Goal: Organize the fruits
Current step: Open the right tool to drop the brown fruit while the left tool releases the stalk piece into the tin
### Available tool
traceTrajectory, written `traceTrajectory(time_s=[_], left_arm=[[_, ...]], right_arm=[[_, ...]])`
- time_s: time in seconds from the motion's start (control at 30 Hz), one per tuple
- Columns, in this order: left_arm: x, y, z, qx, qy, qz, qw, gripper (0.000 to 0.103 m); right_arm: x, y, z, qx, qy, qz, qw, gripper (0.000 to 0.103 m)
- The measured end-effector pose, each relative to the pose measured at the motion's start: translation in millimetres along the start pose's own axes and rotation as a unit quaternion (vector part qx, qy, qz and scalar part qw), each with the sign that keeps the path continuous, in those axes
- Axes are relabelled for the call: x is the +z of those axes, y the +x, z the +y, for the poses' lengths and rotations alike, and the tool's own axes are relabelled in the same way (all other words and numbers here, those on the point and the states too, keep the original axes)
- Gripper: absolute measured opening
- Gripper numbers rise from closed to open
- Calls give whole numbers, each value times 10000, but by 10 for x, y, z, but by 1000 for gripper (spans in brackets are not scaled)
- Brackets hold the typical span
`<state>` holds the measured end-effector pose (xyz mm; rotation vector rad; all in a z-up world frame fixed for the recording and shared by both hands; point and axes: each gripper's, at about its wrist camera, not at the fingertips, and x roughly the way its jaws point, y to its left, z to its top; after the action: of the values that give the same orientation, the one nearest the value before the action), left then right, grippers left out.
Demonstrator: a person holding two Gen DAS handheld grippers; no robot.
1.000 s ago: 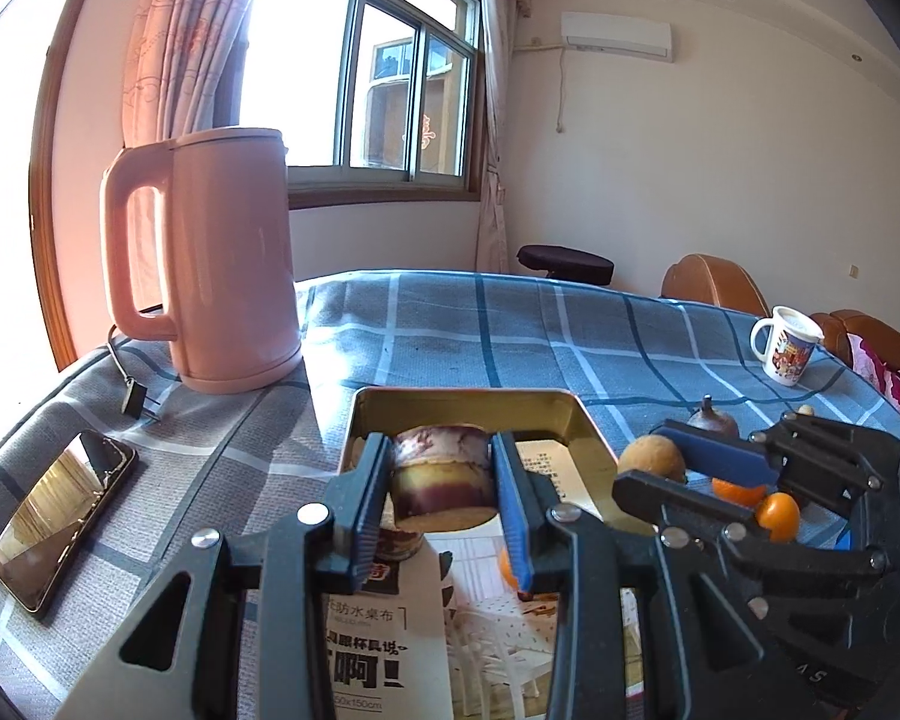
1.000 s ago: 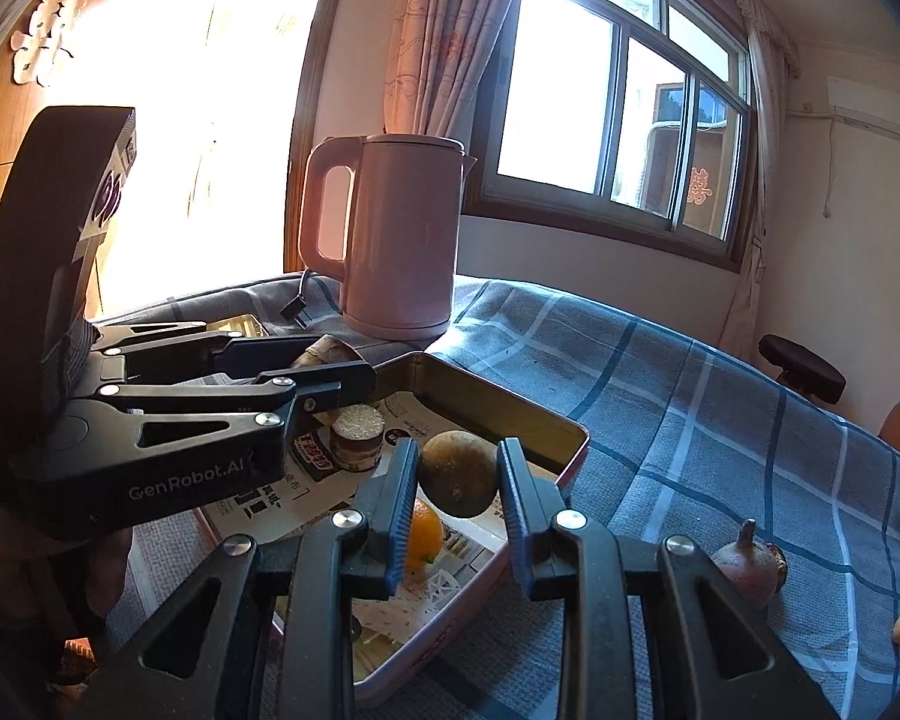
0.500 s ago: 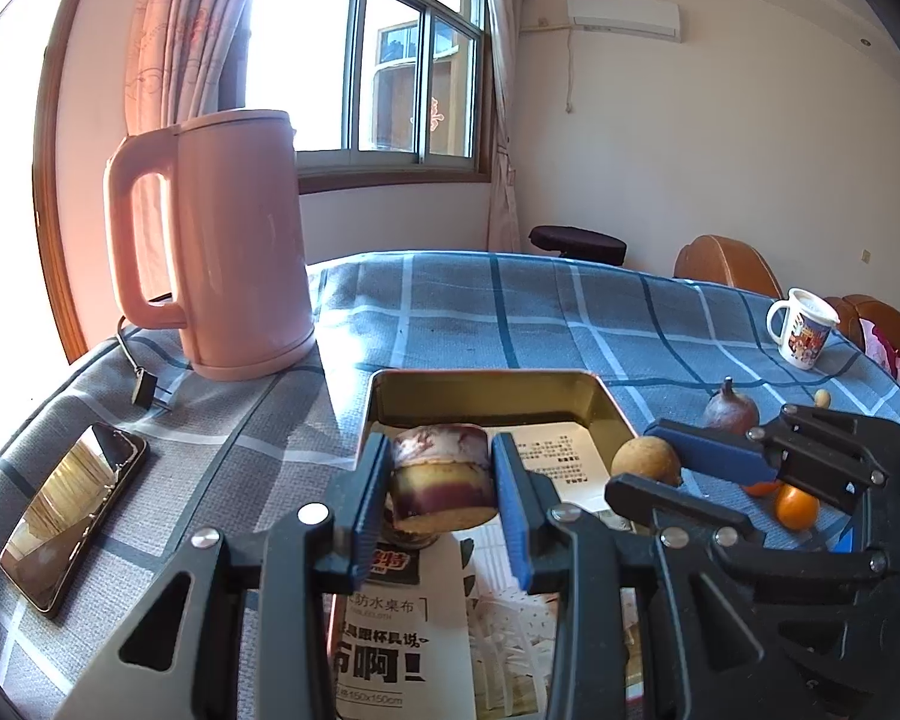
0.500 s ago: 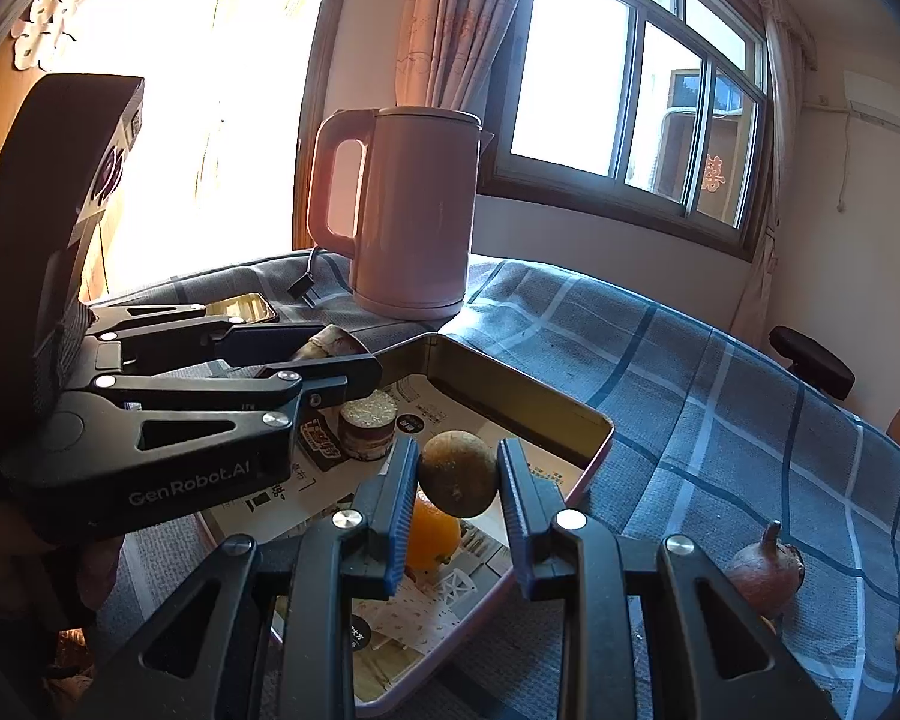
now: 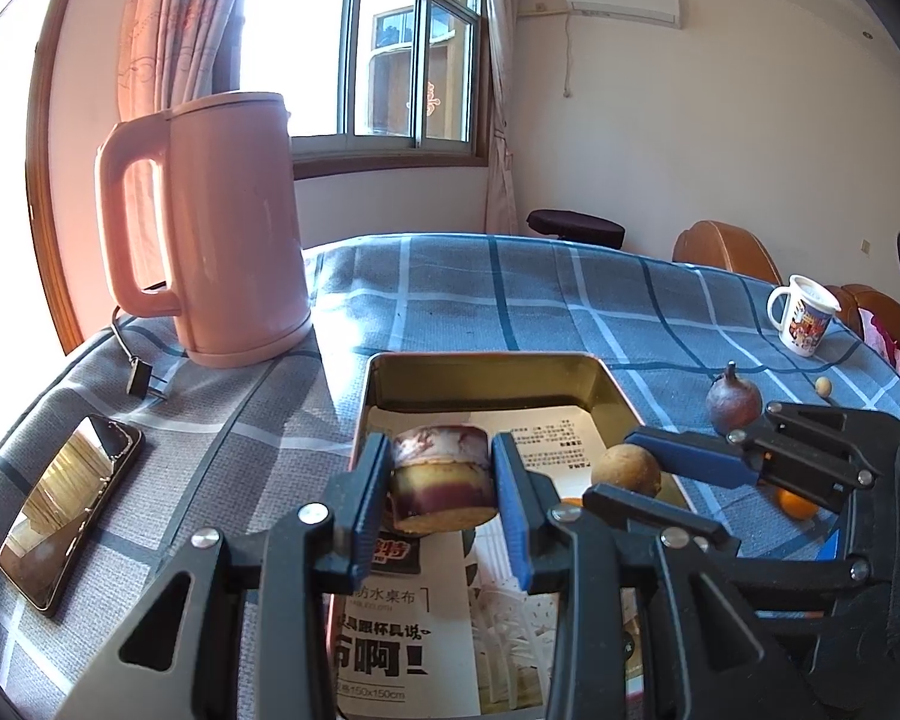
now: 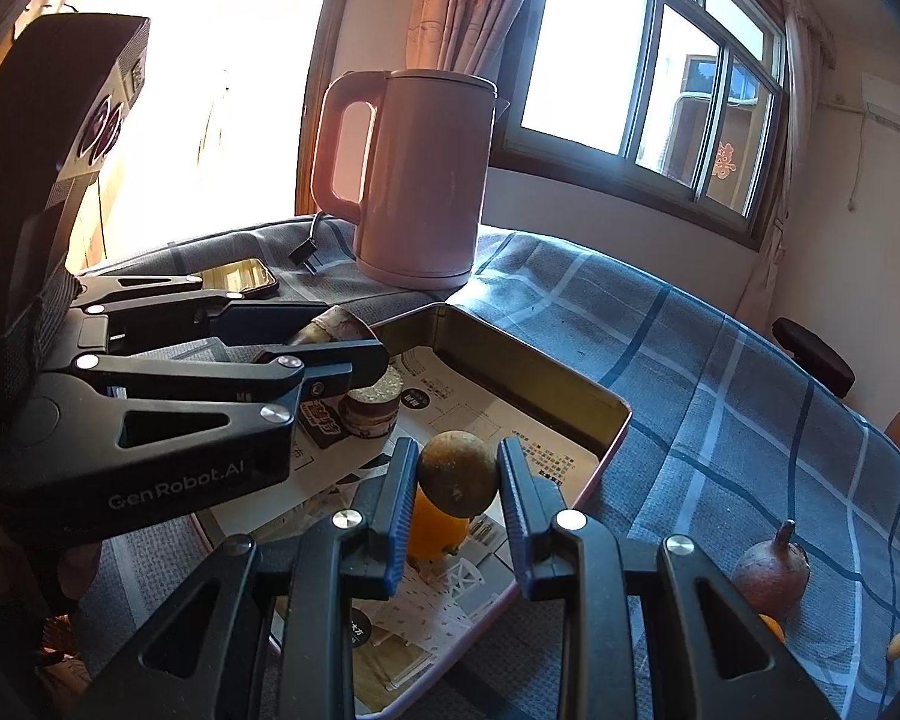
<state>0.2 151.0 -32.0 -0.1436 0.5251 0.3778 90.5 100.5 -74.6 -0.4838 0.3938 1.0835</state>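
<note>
Nothing moved: L tool (image 5: 440, 474) clamping cane chunk (image 5: 440, 483), R tool (image 6: 457, 474) clamping brown fruit (image 6: 457, 471), over tin (image 5: 486, 375).

Pink kettle (image 5: 210, 228); blue-grey plaid cloth (image 5: 570, 300) covering the desk; gold-toned tray (image 5: 486, 375); brown round fruit (image 6: 457, 471); orange fruit (image 6: 435, 531); white mug (image 5: 804, 315) with multicoloured print.
</note>
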Motion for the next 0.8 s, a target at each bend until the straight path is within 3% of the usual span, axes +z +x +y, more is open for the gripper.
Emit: traceTrajectory(time_s=[0.47, 0.53, 0.6, 0.8], left_arm=[[-4, -18, -30, 61, 106, -29, 9999, 40], [-6, -33, -19, 91, 75, -70, 9999, 50], [-9, -63, -6, 86, 47, -144, 9998, 57], [-17, -114, -13, 29, -1, -275, 9996, 63]], right_arm=[[2, 13, 11, -69, -26, 48, 10000, 31], [1, 9, 5, -89, -13, 43, 10000, 41], [-1, -9, -3, -161, 13, 0, 9999, 61], [-6, -89, -90, -340, 229, -190, 9990, 63]])
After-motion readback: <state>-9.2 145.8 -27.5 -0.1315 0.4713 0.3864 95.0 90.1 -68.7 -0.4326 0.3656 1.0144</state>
